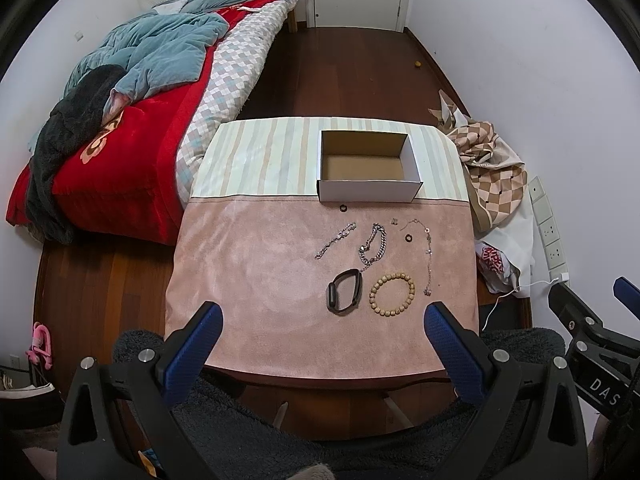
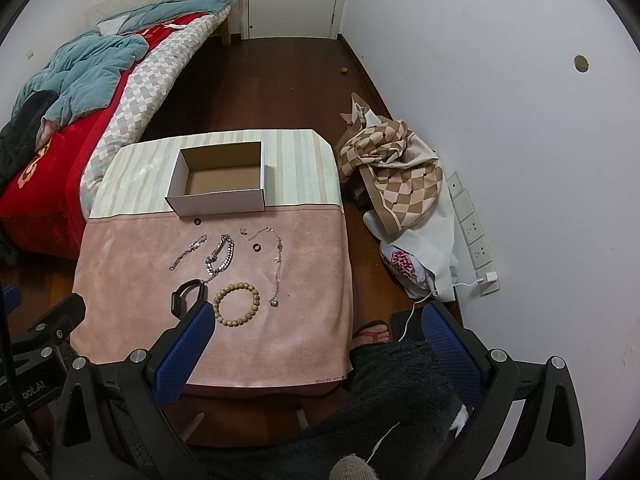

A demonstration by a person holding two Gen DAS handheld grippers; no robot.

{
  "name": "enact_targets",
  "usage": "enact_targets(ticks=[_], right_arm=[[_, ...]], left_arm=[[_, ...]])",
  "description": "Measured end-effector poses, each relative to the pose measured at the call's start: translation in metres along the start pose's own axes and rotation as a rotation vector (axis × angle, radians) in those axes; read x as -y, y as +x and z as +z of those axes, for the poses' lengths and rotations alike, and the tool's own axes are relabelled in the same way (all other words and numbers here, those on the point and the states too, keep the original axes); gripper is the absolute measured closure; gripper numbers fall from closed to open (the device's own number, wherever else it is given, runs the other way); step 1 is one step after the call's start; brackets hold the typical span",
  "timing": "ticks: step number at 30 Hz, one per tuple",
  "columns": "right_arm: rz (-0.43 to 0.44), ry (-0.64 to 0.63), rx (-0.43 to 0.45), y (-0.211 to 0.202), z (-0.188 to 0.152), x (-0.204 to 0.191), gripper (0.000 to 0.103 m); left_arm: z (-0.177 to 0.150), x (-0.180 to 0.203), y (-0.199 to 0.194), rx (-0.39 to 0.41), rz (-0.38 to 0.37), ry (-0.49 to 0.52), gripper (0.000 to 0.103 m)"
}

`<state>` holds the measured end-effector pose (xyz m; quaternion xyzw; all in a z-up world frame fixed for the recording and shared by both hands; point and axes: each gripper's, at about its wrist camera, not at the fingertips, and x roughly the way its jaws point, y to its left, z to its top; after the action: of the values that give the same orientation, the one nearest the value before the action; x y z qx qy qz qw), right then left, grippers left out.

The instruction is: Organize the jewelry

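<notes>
An empty white cardboard box (image 1: 370,192) (image 2: 218,200) stands at the back of a small table covered with pink cloth (image 1: 260,280) (image 2: 304,320). In front of it lie a black smart band (image 1: 345,291) (image 2: 186,290), a wooden bead bracelet (image 1: 392,294) (image 2: 238,304), a heavy silver chain (image 1: 373,246) (image 2: 219,256), a thin silver bracelet (image 1: 335,240) (image 2: 187,252), a long thin necklace (image 1: 428,250) (image 2: 278,260), and small dark rings (image 1: 342,208) (image 1: 408,237) (image 2: 197,221) (image 2: 256,246). My left gripper (image 1: 324,332) and right gripper (image 2: 316,336) are both open and empty, above the table's near edge.
A bed (image 1: 120,140) with red and blue bedding stands to the left. A checked cloth heap (image 2: 396,176) and a plastic bag (image 2: 408,264) lie on the wooden floor to the right, near a wall power strip (image 2: 474,232) with a white cable.
</notes>
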<state>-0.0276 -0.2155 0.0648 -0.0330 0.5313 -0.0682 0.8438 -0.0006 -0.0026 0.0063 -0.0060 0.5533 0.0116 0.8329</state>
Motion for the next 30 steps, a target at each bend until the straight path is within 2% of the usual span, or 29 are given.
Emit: enact_targets(ticks=[30], right_arm=[[-0.003, 0.008, 0.040, -0.011, 0.001, 0.002, 0.000]], left_arm=[[0.004, 0.000, -0.012, 0.027, -0.006, 0.000, 0.000]])
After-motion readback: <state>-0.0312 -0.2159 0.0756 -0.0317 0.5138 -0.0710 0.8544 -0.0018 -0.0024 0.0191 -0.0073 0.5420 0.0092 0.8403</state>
